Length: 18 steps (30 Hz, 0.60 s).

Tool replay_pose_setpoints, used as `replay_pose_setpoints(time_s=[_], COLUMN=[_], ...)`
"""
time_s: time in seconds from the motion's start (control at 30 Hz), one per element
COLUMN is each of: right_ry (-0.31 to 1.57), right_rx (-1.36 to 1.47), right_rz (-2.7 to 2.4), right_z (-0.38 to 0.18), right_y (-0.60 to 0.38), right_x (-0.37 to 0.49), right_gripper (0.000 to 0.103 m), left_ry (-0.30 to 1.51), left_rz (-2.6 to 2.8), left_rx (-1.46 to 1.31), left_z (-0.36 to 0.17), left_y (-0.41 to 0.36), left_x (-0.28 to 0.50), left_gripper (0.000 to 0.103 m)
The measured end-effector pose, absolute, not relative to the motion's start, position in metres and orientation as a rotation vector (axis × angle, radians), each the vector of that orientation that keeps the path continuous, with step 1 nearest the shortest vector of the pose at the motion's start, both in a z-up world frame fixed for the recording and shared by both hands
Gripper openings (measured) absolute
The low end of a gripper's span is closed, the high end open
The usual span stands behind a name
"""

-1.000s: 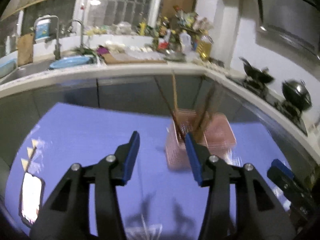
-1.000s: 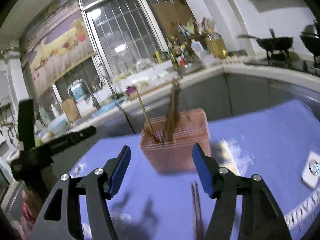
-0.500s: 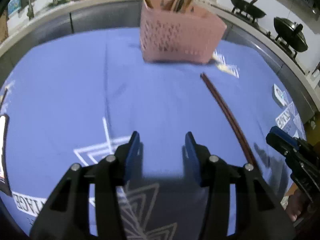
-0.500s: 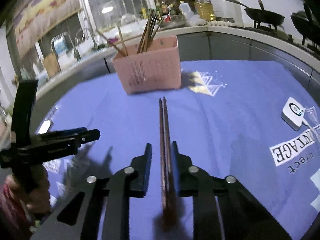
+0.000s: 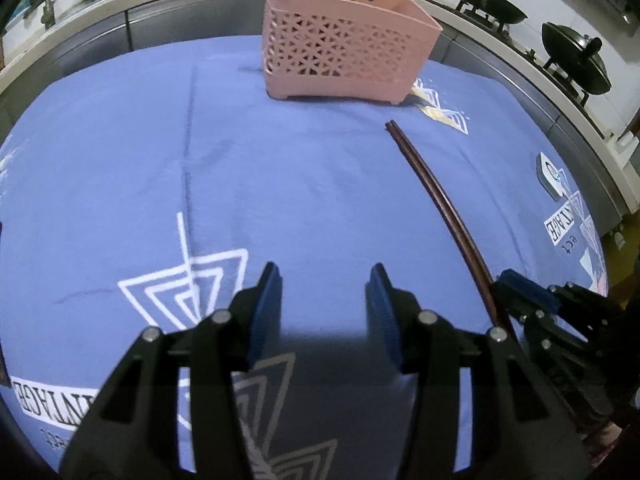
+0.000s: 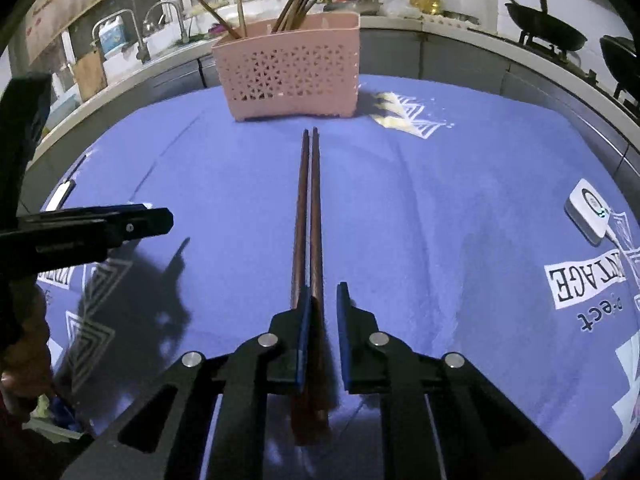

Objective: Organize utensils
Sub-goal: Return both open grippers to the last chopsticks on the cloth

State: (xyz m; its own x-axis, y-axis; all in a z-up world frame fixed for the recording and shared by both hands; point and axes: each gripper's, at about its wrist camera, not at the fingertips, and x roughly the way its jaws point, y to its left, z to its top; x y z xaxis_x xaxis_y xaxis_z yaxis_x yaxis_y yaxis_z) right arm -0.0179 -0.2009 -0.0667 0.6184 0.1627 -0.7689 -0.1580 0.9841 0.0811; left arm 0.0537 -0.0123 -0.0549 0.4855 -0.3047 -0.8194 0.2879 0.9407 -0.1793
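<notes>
A pair of dark brown chopsticks [image 6: 309, 216] lies on the blue cloth, pointing at a pink perforated utensil basket [image 6: 290, 76] that holds several chopsticks. My right gripper [image 6: 323, 312] straddles the near end of the pair; its fingers stand narrowly apart, a gap shows on the right side. In the left wrist view the chopsticks [image 5: 436, 200] run to the right gripper [image 5: 520, 292] at right, and the basket [image 5: 344, 60] stands at the far side. My left gripper [image 5: 324, 304] is open and empty over the cloth.
A blue printed cloth [image 5: 160, 160] covers the table. A small white device [image 6: 588, 212] lies at the right. A kitchen counter with sink [image 6: 160, 32], bottles and woks [image 5: 576, 60] runs behind. The left gripper [image 6: 100, 228] shows at left in the right wrist view.
Both grippers have dropped from facing the basket to low over the cloth. My right gripper has narrowed around the near end of the chopstick pair. The left stays open.
</notes>
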Motion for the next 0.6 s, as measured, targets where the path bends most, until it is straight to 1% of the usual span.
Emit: replay_pose_setpoints(time_s=[0.07,0.13,0.17,0.3,0.6], right_ry=[0.878,0.886,0.889,0.912,0.974], right_rx=[-0.011,0.008,0.032,0.129,0.29], right_rz=[0.18,0.196,0.207,0.269,0.401], right_z=[-0.066,-0.067,-0.067,-0.068,-0.071], right_y=[-0.198,-0.196,-0.195,-0.186,-0.165], right_x=[-0.02,-0.019,-0.02,-0.022,-0.029], right_gripper=[0.013,0.01,0.007,0.007,0.007], left_ry=[1.003,1.007,1.012,1.036,1.04], left_rz=[-0.367,-0.372,-0.376,-0.39,-0.372], left_rx=[-0.02,-0.026,-0.032,-0.064,-0.04], left_z=[-0.054,-0.054,-0.054,-0.053,-0.058], left_y=[-0.015,-0.016,-0.016,-0.017,-0.021], left_x=[0.054,0.054,0.055,0.061,0.066], left_gripper=[0.045,0.045,0.045,0.045,0.045])
